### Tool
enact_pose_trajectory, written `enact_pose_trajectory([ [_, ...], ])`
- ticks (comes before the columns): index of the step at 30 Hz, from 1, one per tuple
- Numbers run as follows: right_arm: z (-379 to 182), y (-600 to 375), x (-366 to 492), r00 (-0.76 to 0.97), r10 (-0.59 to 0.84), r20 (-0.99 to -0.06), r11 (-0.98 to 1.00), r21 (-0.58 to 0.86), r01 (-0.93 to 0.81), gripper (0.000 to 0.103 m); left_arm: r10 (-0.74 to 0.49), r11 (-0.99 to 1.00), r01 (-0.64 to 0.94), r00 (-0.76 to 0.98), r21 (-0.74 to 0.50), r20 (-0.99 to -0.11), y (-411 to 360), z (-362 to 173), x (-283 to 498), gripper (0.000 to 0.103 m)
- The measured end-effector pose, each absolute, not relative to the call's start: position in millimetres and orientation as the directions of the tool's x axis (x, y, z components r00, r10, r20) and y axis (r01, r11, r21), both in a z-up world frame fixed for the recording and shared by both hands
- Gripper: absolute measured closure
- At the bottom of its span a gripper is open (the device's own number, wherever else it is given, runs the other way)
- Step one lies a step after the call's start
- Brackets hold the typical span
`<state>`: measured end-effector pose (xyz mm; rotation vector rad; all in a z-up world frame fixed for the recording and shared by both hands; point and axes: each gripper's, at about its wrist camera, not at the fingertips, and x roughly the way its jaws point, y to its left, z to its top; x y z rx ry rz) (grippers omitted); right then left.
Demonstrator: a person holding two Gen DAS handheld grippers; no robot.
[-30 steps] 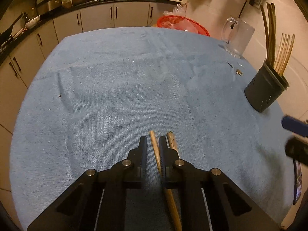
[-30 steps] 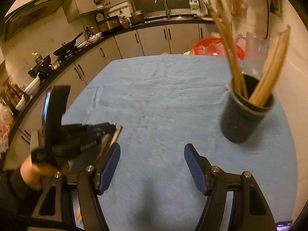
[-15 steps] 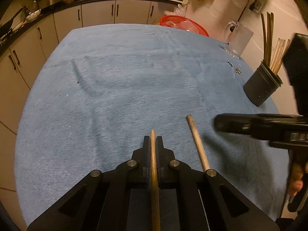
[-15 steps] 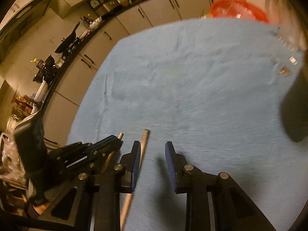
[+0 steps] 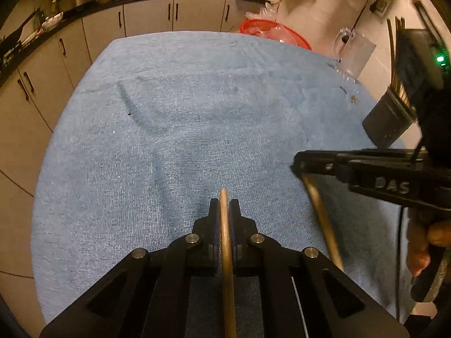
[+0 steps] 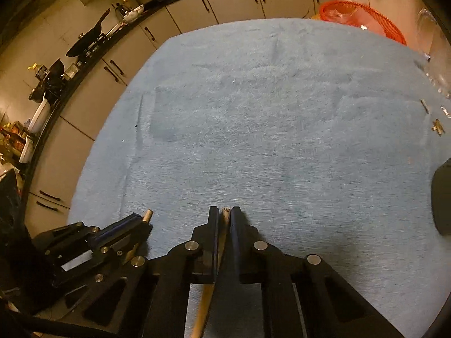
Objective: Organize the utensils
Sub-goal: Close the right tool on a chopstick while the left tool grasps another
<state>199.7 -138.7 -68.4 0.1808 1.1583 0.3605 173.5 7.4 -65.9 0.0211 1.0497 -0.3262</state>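
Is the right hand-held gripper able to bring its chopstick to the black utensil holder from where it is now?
Probably yes. The right hand-held gripper is shut on its chopstick, and only bare blue cloth lies between it and the black utensil holder, which stands near on its right side.

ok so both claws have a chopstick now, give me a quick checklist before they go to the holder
1. Left claw shut on its wooden chopstick: ok.
2. Right claw shut on the second wooden chopstick: ok; its jaws have just been closing, and the stick's tip sits between the pads.
3. Sticks apart from each other: ok, left wrist view shows a gap.
4. Dark perforated utensil holder upright on the blue towel: ok.
5. Room in the holder among the chopsticks already inside: cannot tell, the right claw's body hides the opening.
6. Clear glass mug off the likely path: ok, it stands beyond the holder.
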Motion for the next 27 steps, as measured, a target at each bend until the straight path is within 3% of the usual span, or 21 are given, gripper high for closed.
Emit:
enact_pose_trajectory([
  [9,-40,-168,183,0.427,0.392,-0.815,0.92,0.351,-0.175,0.095,-0.138,0.956,0.294,0.419,-0.01,-0.897,-12,-62,184,0.098],
  [15,-13,-187,162,0.504,0.412,-0.759,0.909,0.383,-0.166,0.095,-0.162,0.963,0.266,0.453,-0.04,-0.877,-6,-63,180,0.098],
  [22,8,-198,136,0.586,0.41,-0.699,0.906,0.385,-0.175,0.095,-0.253,0.962,0.235,0.557,-0.143,-0.791,-3,-29,166,0.098],
  [27,30,-210,124,0.626,0.418,-0.659,0.903,0.377,-0.205,0.095,-0.31,0.95,0.238,0.663,-0.201,-0.682,-5,17,153,0.098],
])
